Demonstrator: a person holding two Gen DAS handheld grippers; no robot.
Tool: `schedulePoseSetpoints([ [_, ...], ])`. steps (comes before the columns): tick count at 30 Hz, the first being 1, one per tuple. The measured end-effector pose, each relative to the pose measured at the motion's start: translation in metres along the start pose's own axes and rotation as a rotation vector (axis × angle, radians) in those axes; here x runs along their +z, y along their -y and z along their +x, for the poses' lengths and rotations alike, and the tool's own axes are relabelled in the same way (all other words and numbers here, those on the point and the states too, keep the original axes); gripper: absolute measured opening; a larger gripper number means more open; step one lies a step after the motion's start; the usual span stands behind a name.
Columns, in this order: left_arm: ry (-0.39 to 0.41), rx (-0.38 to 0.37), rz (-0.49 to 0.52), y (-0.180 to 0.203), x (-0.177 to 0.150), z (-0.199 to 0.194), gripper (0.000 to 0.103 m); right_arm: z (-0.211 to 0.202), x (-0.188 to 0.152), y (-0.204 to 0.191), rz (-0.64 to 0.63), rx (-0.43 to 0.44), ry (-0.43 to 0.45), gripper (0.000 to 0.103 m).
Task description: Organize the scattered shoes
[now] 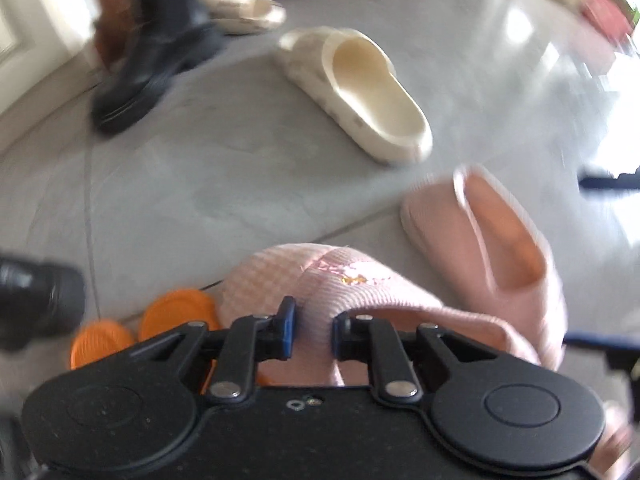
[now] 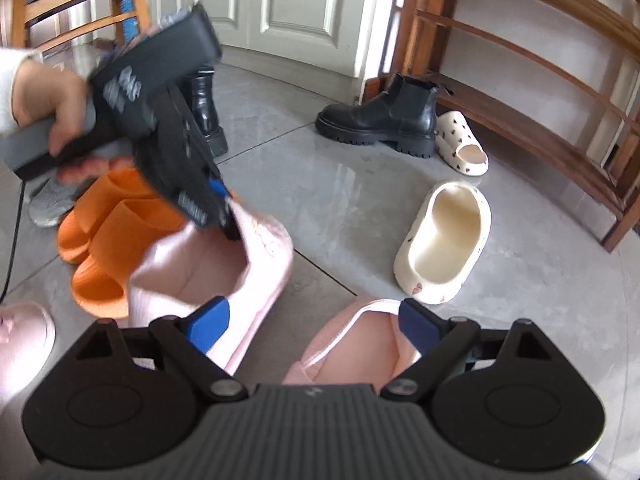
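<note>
Here the left tool pinches the upper of a pink slipper at centre left, lifted off the grey floor. The right tool stands wide above a second pink slipper at bottom centre.

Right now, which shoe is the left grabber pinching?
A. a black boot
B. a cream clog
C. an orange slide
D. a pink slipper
D: the left gripper is shut on the upper edge of the pink slipper, while the orange slides, boots and cream clogs sit on the floor untouched.
</note>
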State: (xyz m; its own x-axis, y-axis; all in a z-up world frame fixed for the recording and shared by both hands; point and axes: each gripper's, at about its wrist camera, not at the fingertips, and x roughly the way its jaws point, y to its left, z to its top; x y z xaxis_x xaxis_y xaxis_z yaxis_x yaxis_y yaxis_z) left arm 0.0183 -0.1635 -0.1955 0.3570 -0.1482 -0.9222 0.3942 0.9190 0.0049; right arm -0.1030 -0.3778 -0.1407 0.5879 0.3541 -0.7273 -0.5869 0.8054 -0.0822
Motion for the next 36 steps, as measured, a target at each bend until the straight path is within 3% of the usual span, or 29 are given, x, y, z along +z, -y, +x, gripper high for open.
schedulePoseSetpoints([
  [5, 0.064, 0.078, -0.159, 0.009, 0.017, -0.023, 0.018, -0.026, 0.005, 0.013, -0.055, 0.015, 0.034, 0.093],
  [7, 0.073, 0.096, -0.343, 0.009, 0.02, -0.026, 0.02, -0.029, 0.004, 0.018, -0.073, 0.029, 0.043, 0.093],
  [10, 0.04, 0.122, -0.51, 0.013, 0.021, -0.008, 0.021, -0.024, 0.001, 0.025, -0.099, 0.038, 0.046, 0.093],
  [12, 0.015, 0.104, -0.61, 0.014, 0.019, 0.007, 0.015, -0.018, -0.001, 0.028, -0.082, 0.045, 0.047, 0.093],
  [15, -0.045, 0.041, -0.742, 0.016, 0.015, 0.026, 0.018, -0.01, -0.004, 0.03, -0.046, 0.06, 0.046, 0.093],
  [17, -0.076, 0.06, -0.694, 0.025, 0.015, 0.03, 0.027, -0.003, -0.005, 0.03, -0.044, 0.064, 0.039, 0.093],
  [20, -0.048, 0.094, -0.482, 0.033, 0.018, 0.014, 0.035, 0.009, 0.0, 0.027, -0.038, 0.075, 0.026, 0.093],
  [21, -0.044, 0.117, -0.429, 0.033, 0.019, 0.008, 0.051, 0.014, 0.004, 0.025, -0.027, 0.091, 0.018, 0.093],
  [22, -0.025, 0.152, -0.359, 0.033, 0.019, 0.0, 0.056, 0.019, 0.01, 0.023, -0.012, 0.112, 0.007, 0.093],
  [25, 0.049, 0.216, -0.208, 0.022, 0.015, -0.024, 0.059, 0.044, 0.028, 0.015, 0.034, 0.211, -0.016, 0.093],
  [28, 0.073, 0.261, -0.184, -0.002, 0.012, -0.04, 0.059, 0.079, 0.042, 0.011, 0.104, 0.223, -0.049, 0.093],
  [32, 0.083, 0.261, -0.21, -0.029, 0.004, -0.049, 0.059, 0.125, 0.05, 0.007, 0.271, 0.213, -0.136, 0.089],
  [33, 0.082, 0.261, -0.21, -0.033, 0.001, -0.05, 0.059, 0.134, 0.05, 0.005, 0.302, 0.212, -0.152, 0.084],
  [35, 0.081, 0.257, -0.208, -0.039, 0.001, -0.05, 0.06, 0.144, 0.048, 0.003, 0.339, 0.212, -0.169, 0.061],
  [36, 0.08, 0.255, -0.208, -0.042, 0.0, -0.05, 0.06, 0.149, 0.047, 0.002, 0.367, 0.225, -0.174, 0.056],
])
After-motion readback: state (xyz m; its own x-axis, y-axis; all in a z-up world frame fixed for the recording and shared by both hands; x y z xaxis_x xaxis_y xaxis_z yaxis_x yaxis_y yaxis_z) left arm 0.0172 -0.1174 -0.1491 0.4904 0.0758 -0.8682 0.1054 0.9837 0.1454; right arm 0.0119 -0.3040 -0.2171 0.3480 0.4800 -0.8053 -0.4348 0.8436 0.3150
